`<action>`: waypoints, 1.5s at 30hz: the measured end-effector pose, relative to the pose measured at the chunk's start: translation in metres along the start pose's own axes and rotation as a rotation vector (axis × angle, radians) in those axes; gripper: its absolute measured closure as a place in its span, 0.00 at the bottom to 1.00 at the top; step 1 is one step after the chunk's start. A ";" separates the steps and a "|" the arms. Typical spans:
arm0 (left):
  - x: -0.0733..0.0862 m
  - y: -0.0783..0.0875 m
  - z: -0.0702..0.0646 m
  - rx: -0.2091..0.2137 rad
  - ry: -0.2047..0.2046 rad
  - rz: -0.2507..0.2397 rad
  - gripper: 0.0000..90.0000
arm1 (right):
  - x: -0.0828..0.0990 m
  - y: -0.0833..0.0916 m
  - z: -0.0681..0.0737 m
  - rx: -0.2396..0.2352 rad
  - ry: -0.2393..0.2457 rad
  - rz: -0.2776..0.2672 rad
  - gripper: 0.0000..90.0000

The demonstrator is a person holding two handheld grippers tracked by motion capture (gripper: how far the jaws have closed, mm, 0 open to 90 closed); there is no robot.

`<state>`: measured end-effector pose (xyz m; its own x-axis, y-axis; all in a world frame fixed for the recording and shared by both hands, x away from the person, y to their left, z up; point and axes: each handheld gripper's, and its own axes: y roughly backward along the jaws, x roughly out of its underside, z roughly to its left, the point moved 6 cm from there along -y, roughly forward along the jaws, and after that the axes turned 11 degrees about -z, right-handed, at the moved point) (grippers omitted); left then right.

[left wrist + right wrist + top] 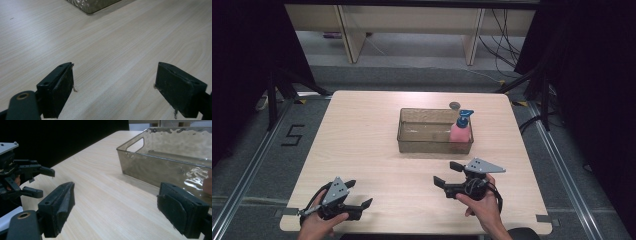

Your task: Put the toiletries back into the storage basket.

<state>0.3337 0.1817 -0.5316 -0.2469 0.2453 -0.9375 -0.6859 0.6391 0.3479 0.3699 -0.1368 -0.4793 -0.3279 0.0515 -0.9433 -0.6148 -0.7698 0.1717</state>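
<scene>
Inside bin's point(412, 131) right end, pink bottle point(460, 131) upright, blue pump point(465, 114) pointing right.

ROOM & BACKDROP

Pale wood-grain table point(362, 145) on grey floor point(412, 75). Black curtains point(242, 60) both sides. Light wooden furniture legs point(349, 35) at back, cables point(504, 45) trailing nearby. "5" marked point(292, 135) on floor, left of table. Even overhead light.

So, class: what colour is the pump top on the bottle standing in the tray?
Blue, on a pink bottle; the high view shows it best.
</scene>
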 end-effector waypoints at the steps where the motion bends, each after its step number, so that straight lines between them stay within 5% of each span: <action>1: 0.000 0.000 0.000 0.000 0.000 0.000 0.16 | 0.001 0.000 0.000 0.002 0.017 0.003 0.17; 8: 0.000 0.000 0.000 0.000 0.001 -0.003 0.16 | 0.004 0.003 0.002 -0.009 0.014 -0.001 0.17; 9: 0.000 0.000 0.000 0.000 0.001 -0.002 0.16 | 0.004 0.004 0.000 0.005 0.046 0.012 0.17; 14: 0.000 0.000 0.000 0.001 0.001 -0.002 0.16 | 0.010 0.006 0.005 -0.001 0.003 0.034 0.17; 16: 0.000 0.000 0.000 0.001 0.001 -0.003 0.16 | 0.011 0.006 0.003 -0.012 0.040 0.020 0.17; 18: 0.000 0.000 0.000 0.001 -0.001 -0.001 0.16 | 0.015 0.007 0.005 -0.016 0.010 0.033 0.17; 20: 0.000 0.000 0.000 0.001 0.001 0.000 0.16 | 0.017 0.008 0.004 -0.018 0.035 0.033 0.17; 26: 0.000 -0.001 -0.001 0.001 0.004 -0.001 0.16 | 0.023 0.016 0.010 -0.019 -0.019 0.048 0.17; 29: 0.000 0.000 -0.001 0.001 0.003 -0.001 0.16 | 0.025 0.018 0.008 -0.022 0.026 0.044 0.17; 30: 0.000 0.000 -0.001 0.000 0.003 0.000 0.16 | 0.026 0.019 0.013 -0.024 -0.019 0.048 0.17; 36: 0.001 0.000 -0.001 -0.003 0.001 0.004 0.16 | 0.029 0.023 0.013 -0.028 0.033 0.047 0.17; 41: 0.001 -0.001 -0.001 0.000 0.002 0.003 0.16 | 0.032 0.026 0.015 -0.025 0.032 0.045 0.17; 42: 0.001 0.000 -0.001 -0.003 0.001 0.005 0.16 | 0.033 0.028 0.019 -0.025 -0.003 0.065 0.17; 45: 0.001 0.000 -0.001 -0.002 0.002 0.005 0.16 | 0.035 0.030 0.017 -0.016 0.049 0.077 0.17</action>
<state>0.3331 0.1811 -0.5325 -0.2514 0.2473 -0.9358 -0.6862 0.6363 0.3525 0.3275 -0.1473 -0.5018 -0.3383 -0.0389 -0.9402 -0.5775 -0.7803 0.2401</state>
